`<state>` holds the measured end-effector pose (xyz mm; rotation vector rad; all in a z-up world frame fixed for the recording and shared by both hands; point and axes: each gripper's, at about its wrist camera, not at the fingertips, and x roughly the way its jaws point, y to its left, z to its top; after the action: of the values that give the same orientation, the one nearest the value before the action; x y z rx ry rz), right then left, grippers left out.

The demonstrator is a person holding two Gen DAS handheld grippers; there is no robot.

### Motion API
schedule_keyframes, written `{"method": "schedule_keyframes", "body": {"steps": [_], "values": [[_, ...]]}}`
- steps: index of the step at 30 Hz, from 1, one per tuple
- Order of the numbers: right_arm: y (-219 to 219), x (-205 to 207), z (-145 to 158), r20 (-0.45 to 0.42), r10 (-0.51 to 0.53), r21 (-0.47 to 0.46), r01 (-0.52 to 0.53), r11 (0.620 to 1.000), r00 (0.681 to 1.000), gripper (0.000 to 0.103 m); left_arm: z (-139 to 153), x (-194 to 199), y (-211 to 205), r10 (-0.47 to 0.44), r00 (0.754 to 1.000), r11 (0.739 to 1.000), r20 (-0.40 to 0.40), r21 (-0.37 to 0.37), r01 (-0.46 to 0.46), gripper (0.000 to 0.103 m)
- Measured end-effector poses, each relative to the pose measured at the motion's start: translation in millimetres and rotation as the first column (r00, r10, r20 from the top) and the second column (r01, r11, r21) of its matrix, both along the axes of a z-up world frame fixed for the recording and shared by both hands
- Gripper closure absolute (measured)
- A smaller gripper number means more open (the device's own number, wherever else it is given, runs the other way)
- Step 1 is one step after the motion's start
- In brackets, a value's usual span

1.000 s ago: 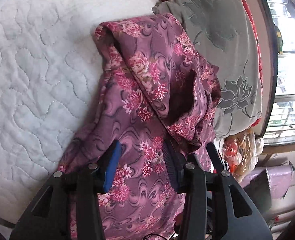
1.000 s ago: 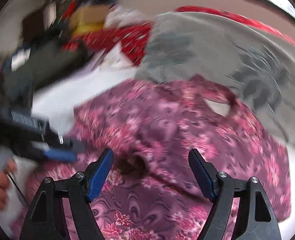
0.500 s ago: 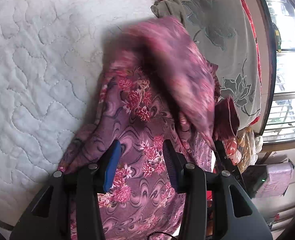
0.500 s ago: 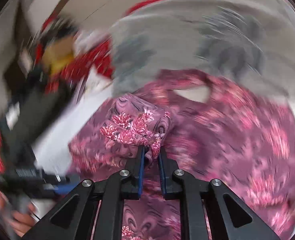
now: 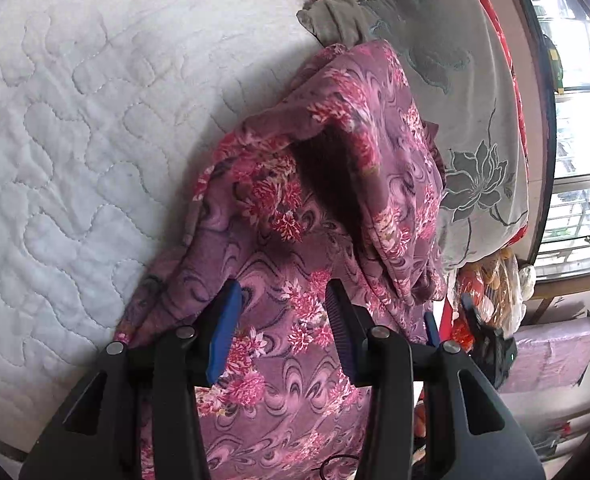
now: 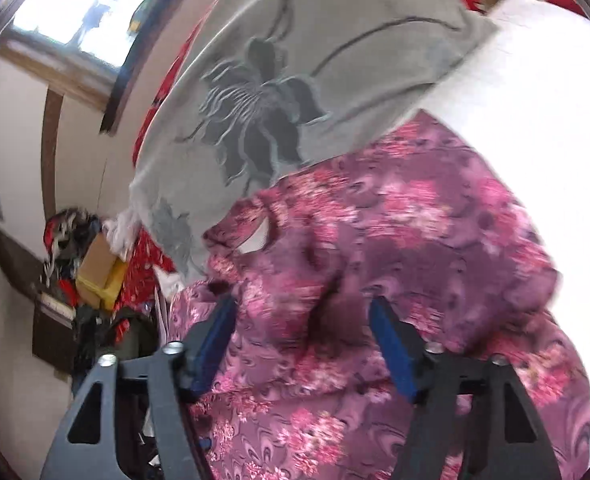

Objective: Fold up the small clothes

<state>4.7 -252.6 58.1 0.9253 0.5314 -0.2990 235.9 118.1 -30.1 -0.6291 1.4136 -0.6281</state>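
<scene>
One purple floral garment [image 5: 295,240], one grey flower-print blanket [image 5: 455,80], one white quilted mattress [image 5: 75,120], two black grippers: left [image 5: 281,312], right [image 6: 303,336] (both with jaws apart), one cardboard box [image 6: 97,258] far left.

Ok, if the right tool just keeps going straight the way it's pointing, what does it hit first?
Most likely the purple floral garment: the right tool is open and the bunched fabric fills the space directly ahead of its fingers. The grey flower-print cushion lies beyond. The view is blurred, so depth is uncertain.
</scene>
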Motion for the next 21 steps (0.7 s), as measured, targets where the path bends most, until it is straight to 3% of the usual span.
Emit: {"method": "schedule_keyframes", "body": {"steps": [3, 5, 6, 7, 12, 16, 21], "values": [[-3.7, 23.5, -11.9, -0.067, -0.019, 0.027, 0.020, 0.999, 0.998, 0.024, 1.2, 0.7, 0.7, 0.005, 1.000, 1.000, -0.007, -0.004, -0.005, 0.061], [-7.6, 32.0, -18.8, -0.029, -0.013, 0.091, 0.016, 0.996, 0.999, 0.038, 4.5, 1.2, -1.3, 0.002, 1.000, 1.000, -0.004, 0.006, -0.002, 0.061], [-8.4, 37.2, -16.4, -0.010, 0.002, 0.106, -0.001, 0.994, 1.000, 0.074, 7.5, 1.7, -3.8, -0.005, 1.000, 1.000, 0.007, 0.011, 0.005, 0.061], [-8.3, 42.6, -10.7, 0.005, 0.023, 0.115, -0.023, 0.993, 1.000, 0.095, 11.6, 2.5, -7.2, -0.017, 1.000, 1.000, 0.025, 0.015, 0.017, 0.061], [0.3, 44.6, 57.3, 0.192, 0.090, 0.041, -0.100, 0.994, 0.977, 0.096, 21.2, 7.6, -22.4, -0.040, 0.997, 0.999, 0.063, 0.036, 0.038, 0.057], [-9.5, 23.3, 102.7, 0.318, 0.071, -0.016, -0.069, 0.997, 0.945, 0.096, 18.5, 11.0, -26.7, -0.030, 0.999, 0.999, 0.044, 0.038, 0.028, 0.057], [-39.4, -2.8, 91.3, 0.282, -0.018, -0.004, 0.020, 1.000, 0.959, 0.096, 12.9, 13.1, -22.7, -0.011, 0.999, 0.998, 0.032, 0.058, 0.009, 0.057]]}}
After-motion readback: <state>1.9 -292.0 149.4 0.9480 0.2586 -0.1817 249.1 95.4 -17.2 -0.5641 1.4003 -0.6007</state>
